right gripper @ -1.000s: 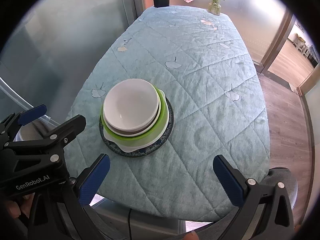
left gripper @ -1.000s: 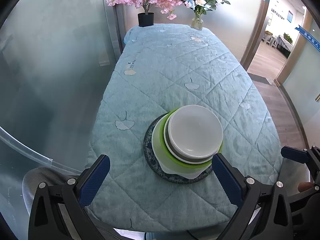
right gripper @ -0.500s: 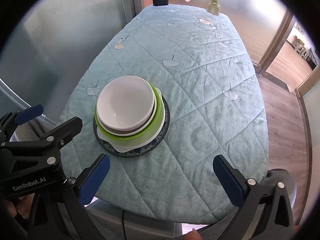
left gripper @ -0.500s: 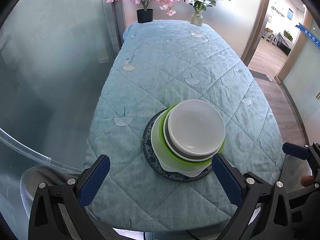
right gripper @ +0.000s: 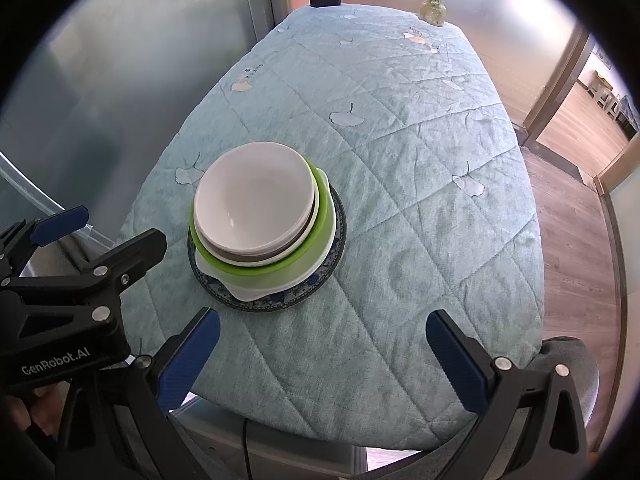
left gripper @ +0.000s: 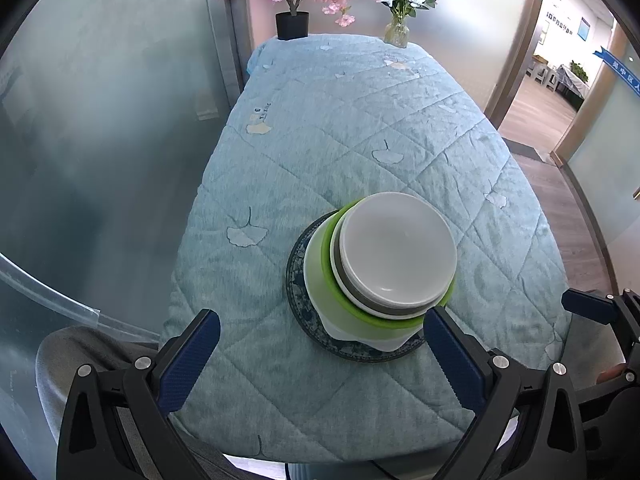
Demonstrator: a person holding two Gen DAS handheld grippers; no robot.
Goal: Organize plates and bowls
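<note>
One stack stands near the front of the table. A white bowl (left gripper: 396, 248) (right gripper: 252, 204) is on top, over a grey-rimmed dish, a green bowl (left gripper: 324, 292) (right gripper: 316, 236), a white dish and a dark blue patterned plate (left gripper: 298, 300) (right gripper: 336, 236) at the bottom. My left gripper (left gripper: 320, 344) is open and empty, just in front of the stack. My right gripper (right gripper: 320, 344) is open and empty, in front of and right of the stack. The left gripper also shows in the right wrist view (right gripper: 100, 236).
The table carries a light blue quilted cloth (left gripper: 360, 128) (right gripper: 420, 140). A black flower pot (left gripper: 292, 24) and a glass vase (left gripper: 396, 34) stand at the far edge. A glass wall runs along the left. A grey chair (right gripper: 572, 360) sits at the front right.
Both grippers have moved a little closer to the stack, which now looks larger in both views. The stack itself has not moved. Both grippers stay open.
</note>
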